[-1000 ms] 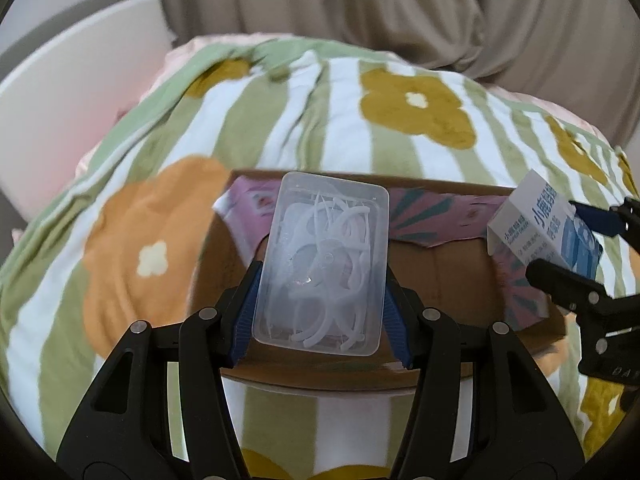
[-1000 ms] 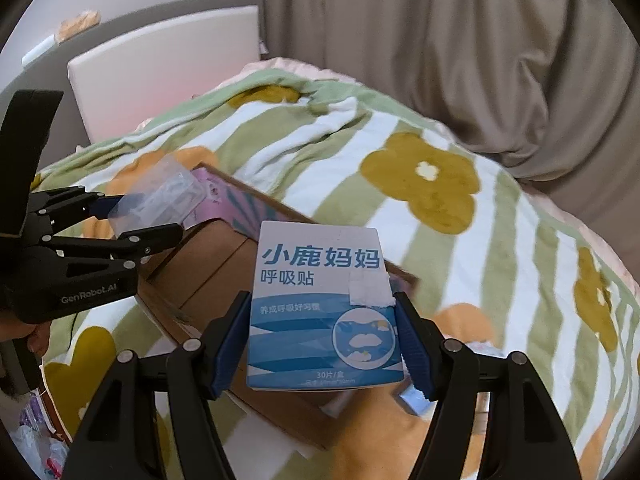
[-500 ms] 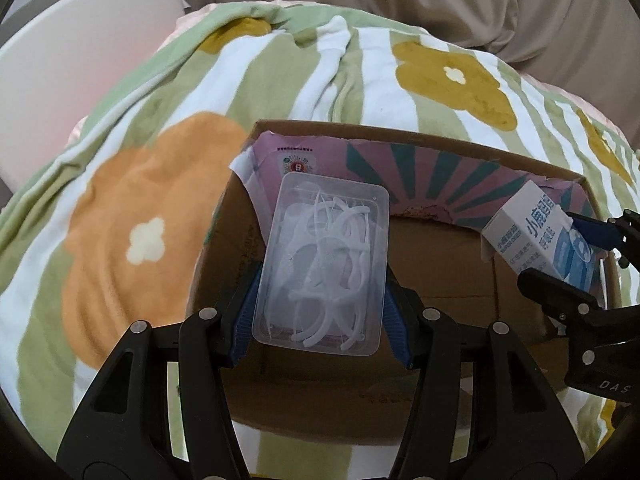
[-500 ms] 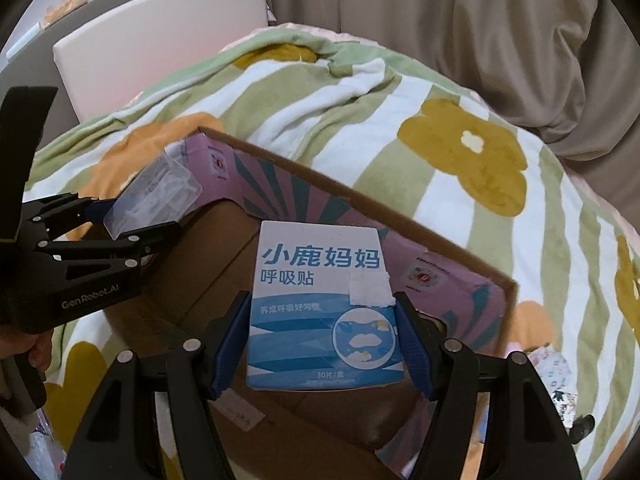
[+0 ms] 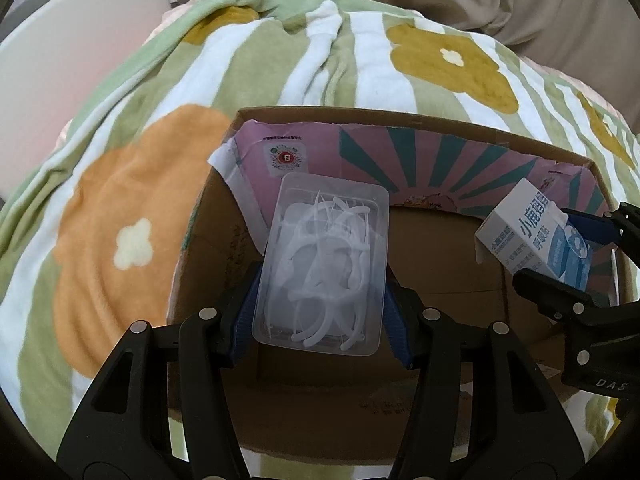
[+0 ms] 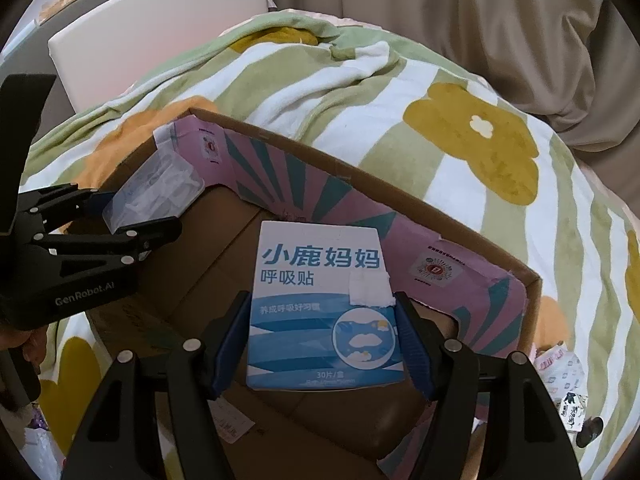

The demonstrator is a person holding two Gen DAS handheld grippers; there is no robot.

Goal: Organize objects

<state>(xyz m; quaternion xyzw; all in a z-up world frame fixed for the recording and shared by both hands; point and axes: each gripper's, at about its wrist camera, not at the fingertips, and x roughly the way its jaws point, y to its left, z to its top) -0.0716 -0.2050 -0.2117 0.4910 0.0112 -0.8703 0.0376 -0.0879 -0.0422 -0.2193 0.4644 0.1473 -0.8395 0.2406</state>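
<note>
Two grips over cardboard box: left gripper clamps clear case, lengthwise fwd; right gripper clamps blue carton.

Both grippers clamped, tilted downward

Both tools lowered over cardboard box; box interior now fills views.

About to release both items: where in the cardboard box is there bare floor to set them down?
The cardboard box floor looks bare brown across its middle, between the pink-lined far wall and the near edge. The clear case in the left gripper and the blue carton in the right gripper both hang over it. Only a paper slip lies near.
</note>
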